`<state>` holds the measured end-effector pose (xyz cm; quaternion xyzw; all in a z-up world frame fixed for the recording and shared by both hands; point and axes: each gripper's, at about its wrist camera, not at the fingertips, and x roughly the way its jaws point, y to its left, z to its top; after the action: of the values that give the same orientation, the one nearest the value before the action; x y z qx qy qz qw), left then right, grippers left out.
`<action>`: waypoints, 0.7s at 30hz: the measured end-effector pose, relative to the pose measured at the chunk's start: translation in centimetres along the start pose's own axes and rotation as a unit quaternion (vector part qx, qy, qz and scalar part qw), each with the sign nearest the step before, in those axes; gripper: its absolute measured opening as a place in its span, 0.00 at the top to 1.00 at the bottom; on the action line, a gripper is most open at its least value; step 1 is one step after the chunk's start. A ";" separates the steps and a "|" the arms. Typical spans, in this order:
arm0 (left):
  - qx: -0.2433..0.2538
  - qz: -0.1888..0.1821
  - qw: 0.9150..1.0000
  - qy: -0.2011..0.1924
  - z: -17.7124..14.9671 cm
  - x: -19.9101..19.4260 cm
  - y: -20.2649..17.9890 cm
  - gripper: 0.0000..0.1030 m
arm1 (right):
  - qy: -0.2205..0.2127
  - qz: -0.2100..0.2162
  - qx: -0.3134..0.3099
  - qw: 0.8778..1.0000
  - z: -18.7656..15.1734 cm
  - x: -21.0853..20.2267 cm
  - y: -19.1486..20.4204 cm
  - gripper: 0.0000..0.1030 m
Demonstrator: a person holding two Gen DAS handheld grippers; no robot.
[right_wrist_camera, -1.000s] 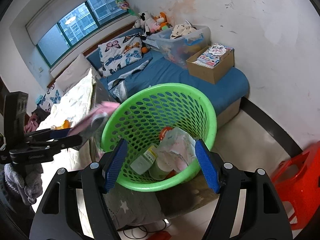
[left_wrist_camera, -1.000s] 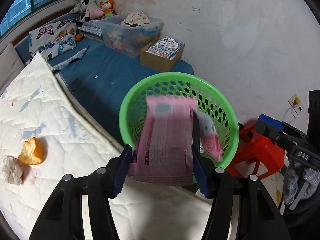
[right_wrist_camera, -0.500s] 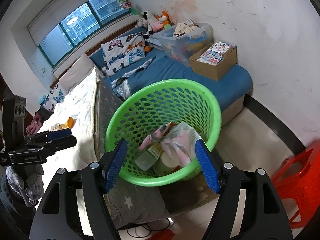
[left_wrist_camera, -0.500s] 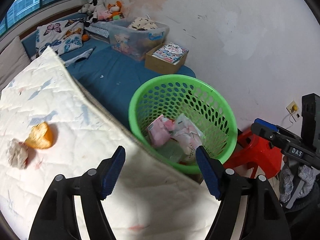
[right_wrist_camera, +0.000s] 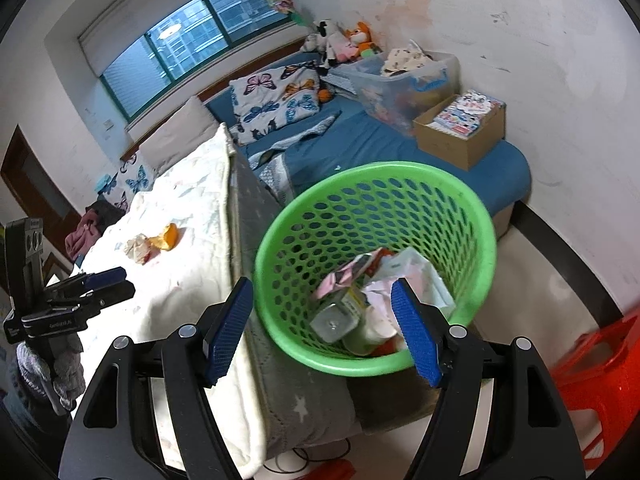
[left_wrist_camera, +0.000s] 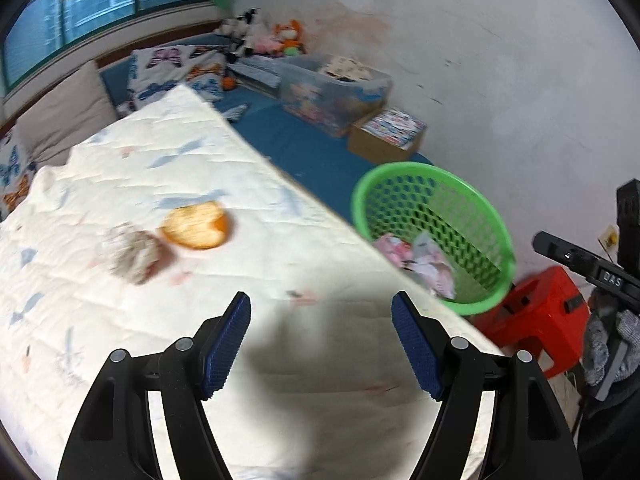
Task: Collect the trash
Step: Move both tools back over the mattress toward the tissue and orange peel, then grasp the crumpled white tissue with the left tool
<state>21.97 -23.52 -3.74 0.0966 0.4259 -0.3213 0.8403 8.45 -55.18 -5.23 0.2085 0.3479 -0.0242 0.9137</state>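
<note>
A green perforated basket (right_wrist_camera: 486, 240) stands beside the bed and holds pink wrappers (right_wrist_camera: 340, 276), a bottle and crumpled paper; it also shows in the left wrist view (left_wrist_camera: 492, 216). An orange peel (left_wrist_camera: 196, 226) and a crumpled tissue (left_wrist_camera: 130, 250) lie on the white quilt (left_wrist_camera: 280, 360); both show small in the right wrist view, the peel (right_wrist_camera: 166, 237) right of the tissue (right_wrist_camera: 138, 249). My left gripper (left_wrist_camera: 320, 320) is open and empty over the quilt, below and right of the peel. My right gripper (right_wrist_camera: 322, 300) is open and empty, hovering over the basket's near rim.
A red plastic stool (left_wrist_camera: 536, 316) stands right of the basket. On the blue mattress (right_wrist_camera: 360, 136) sit a cardboard box of books (right_wrist_camera: 460, 128), a clear storage bin (right_wrist_camera: 404, 76), butterfly pillows and plush toys. A white wall lies behind.
The left gripper opened and dropped the pink packet into the basket, then swung left over the quilt towards the peel and tissue. The right gripper stayed by the basket.
</note>
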 end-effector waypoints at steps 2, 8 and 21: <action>-0.011 0.020 1.000 -0.006 -0.1 -0.4 1.6 0.32 | 0.004 0.006 -0.006 1.000 0.0 0.3 0.7 0.31; -0.044 0.076 0.996 -0.010 -0.1 -0.6 6.9 0.32 | 0.013 0.020 -0.028 0.999 0.0 1.3 3.1 0.31; -0.077 0.114 0.990 0.014 1.4 3.3 13.0 0.24 | 0.035 0.048 -0.063 0.996 0.9 4.5 7.6 0.31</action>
<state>32.36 -15.55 -6.91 0.0836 0.4470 -0.1880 0.8705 13.84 -48.18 -4.81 0.1675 0.3704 0.0496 0.9123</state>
